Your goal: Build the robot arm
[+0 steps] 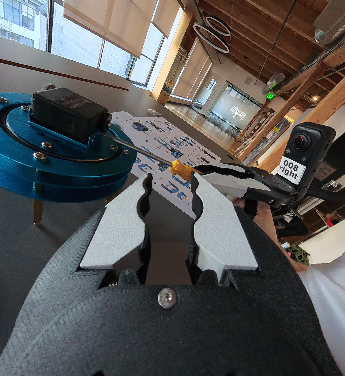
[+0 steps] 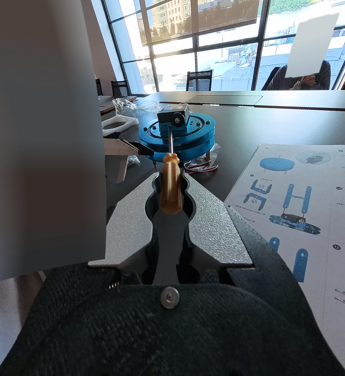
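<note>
Left wrist view: the left gripper [image 1: 170, 184] hangs just above the dark table [image 1: 76, 234] with its jaws parted and nothing between them. Just ahead and to its left stands a blue disc base [image 1: 61, 162] on brass legs, with a black servo [image 1: 68, 114] fixed in a blue bracket on top. The right gripper [image 1: 200, 173] comes in from the right, clamped on the yellow handle of a screwdriver [image 1: 179, 168]. The thin shaft slants up to the left and its tip meets the bracket at the near end of the servo. A printed sheet [image 1: 167, 138] of diagrams lies flat on the table behind the tool, toward the far edge. A hand [image 1: 255, 209] grips the right gripper from below.

Right wrist view: the right gripper [image 2: 170, 177] has its jaws closed on the screwdriver [image 2: 170, 191], handle gripped near the fingertips, shaft pointing straight ahead to the bracket under the servo [image 2: 172, 117]. The base [image 2: 177, 140] sits mid-table. Red and white wires [image 2: 202, 167] trail beside its legs. The left gripper [image 2: 145, 150] reaches in from the left, close to the base, its tips apart from it. The sheet [image 2: 289, 213] lies at the right, near the table's [image 2: 248, 126] near edge. Crumpled clear plastic [image 2: 126, 105] and a white foam piece [image 2: 118, 124] lie beyond the base at left.
</note>
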Available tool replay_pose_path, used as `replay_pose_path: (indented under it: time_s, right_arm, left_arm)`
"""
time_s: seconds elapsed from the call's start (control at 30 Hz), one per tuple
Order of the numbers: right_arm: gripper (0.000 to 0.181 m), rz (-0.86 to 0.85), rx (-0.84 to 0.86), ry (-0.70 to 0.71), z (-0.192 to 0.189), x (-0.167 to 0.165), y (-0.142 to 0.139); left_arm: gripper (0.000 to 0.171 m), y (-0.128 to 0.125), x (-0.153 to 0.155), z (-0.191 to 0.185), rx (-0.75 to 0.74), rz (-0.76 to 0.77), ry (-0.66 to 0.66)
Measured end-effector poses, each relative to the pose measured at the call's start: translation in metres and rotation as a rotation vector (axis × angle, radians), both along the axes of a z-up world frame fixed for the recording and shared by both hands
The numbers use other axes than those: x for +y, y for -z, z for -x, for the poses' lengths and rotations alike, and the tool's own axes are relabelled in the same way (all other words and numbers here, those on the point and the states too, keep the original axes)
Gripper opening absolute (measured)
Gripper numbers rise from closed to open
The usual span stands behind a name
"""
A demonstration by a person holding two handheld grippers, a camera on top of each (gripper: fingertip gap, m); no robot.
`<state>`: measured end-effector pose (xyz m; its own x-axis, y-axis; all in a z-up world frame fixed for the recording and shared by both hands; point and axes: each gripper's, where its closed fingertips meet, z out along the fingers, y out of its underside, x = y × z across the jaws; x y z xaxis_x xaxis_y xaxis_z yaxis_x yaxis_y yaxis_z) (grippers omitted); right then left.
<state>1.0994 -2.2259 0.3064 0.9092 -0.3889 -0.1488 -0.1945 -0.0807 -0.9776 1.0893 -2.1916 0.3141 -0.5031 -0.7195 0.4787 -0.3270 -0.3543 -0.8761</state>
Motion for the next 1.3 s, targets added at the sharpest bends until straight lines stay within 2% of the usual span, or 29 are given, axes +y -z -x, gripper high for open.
replay_pose_path:
  time_s: [0.03, 1.1, 1.2, 1.3]
  right_arm:
    - [0.018, 0.002, 0.001, -0.002, 0.000, 0.000, 0.000]
    - [0.017, 0.021, -0.008, 0.006, -0.002, 0.003, 0.002]
    - [0.017, 0.020, -0.008, 0.006, -0.002, 0.003, 0.002]
    - [0.017, 0.022, -0.010, 0.005, -0.002, 0.003, 0.002]
  left_arm:
    - [0.037, 0.000, 0.000, 0.000, 0.000, 0.001, 0.001]
    - [0.036, -0.001, 0.001, 0.003, -0.004, 0.010, 0.006]
    - [0.036, -0.004, 0.002, 0.004, -0.017, 0.005, 0.002]
    - [0.034, -0.017, 0.012, 0.007, -0.078, -0.041, -0.033]
